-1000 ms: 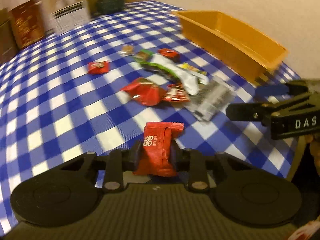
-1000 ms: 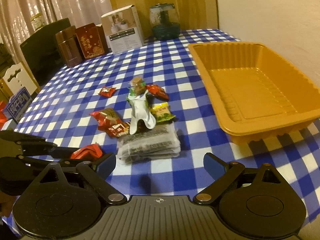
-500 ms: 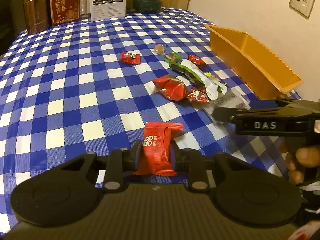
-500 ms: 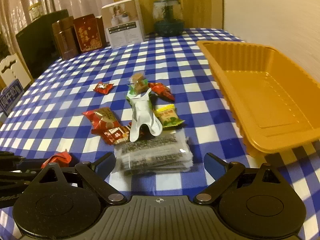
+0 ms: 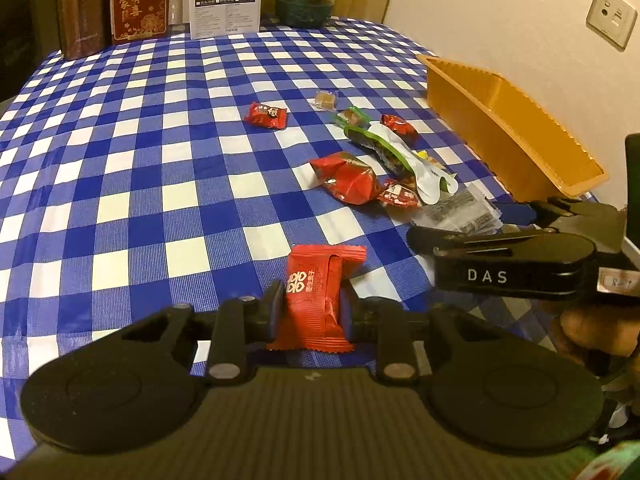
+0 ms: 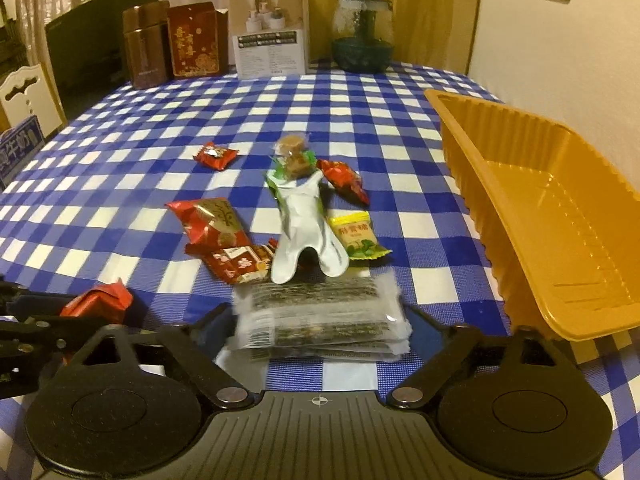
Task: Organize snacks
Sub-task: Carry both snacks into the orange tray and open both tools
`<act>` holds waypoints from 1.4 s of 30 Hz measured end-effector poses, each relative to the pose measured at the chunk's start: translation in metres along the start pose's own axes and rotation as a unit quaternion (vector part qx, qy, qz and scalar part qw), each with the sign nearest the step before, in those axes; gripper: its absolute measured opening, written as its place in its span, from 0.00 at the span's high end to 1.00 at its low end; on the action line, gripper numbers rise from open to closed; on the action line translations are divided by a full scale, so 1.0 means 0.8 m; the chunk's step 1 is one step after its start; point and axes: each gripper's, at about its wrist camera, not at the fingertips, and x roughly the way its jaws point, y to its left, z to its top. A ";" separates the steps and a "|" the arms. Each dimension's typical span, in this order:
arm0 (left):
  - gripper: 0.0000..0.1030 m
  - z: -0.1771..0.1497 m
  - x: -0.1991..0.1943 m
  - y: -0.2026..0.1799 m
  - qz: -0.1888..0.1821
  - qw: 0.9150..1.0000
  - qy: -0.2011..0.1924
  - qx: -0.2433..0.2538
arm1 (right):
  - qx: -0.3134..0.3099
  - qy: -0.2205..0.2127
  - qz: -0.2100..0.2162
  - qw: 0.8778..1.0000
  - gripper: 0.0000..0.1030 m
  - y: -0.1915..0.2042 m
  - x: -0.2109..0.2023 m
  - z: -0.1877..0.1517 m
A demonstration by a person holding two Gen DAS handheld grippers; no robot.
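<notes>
My left gripper [image 5: 312, 304] is shut on a red snack packet [image 5: 316, 292], held upright above the blue checked tablecloth [image 5: 140, 184]; the right wrist view shows it at the left edge [image 6: 100, 300]. My right gripper [image 6: 320, 320] straddles a stack of clear seaweed packs [image 6: 320, 312], and its jaws are closing with the stack between them. Beyond lie a silver pouch [image 6: 304, 224], a yellow candy [image 6: 356, 236] and several red packets [image 6: 212, 220]. The orange tray [image 6: 472, 160] stands empty to the right.
Tins [image 6: 144, 48], a red box [image 6: 194, 40], a white carton [image 6: 272, 36] and a glass jar [image 6: 362, 36] line the table's far edge. The wall [image 6: 560, 60] runs close behind the tray. A white chair [image 6: 24, 96] stands at the far left.
My right gripper has come forward and down over the seaweed packs, which now lie between its narrowing fingers. The left gripper has rolled slightly and still holds the red packet.
</notes>
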 end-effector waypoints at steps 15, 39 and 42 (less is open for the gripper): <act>0.76 0.006 -0.034 -0.027 0.011 1.000 -0.015 -0.003 | 0.007 -0.023 0.004 1.000 0.19 -0.003 -0.062 -0.003; 0.75 0.118 -0.025 -0.184 -0.069 0.995 -0.071 0.033 | 0.108 -0.089 -0.090 0.986 0.19 -0.185 -0.152 0.042; 0.75 0.131 -0.006 -0.212 -0.082 0.993 -0.068 0.041 | 0.119 -0.087 -0.102 0.984 0.19 -0.216 -0.148 0.043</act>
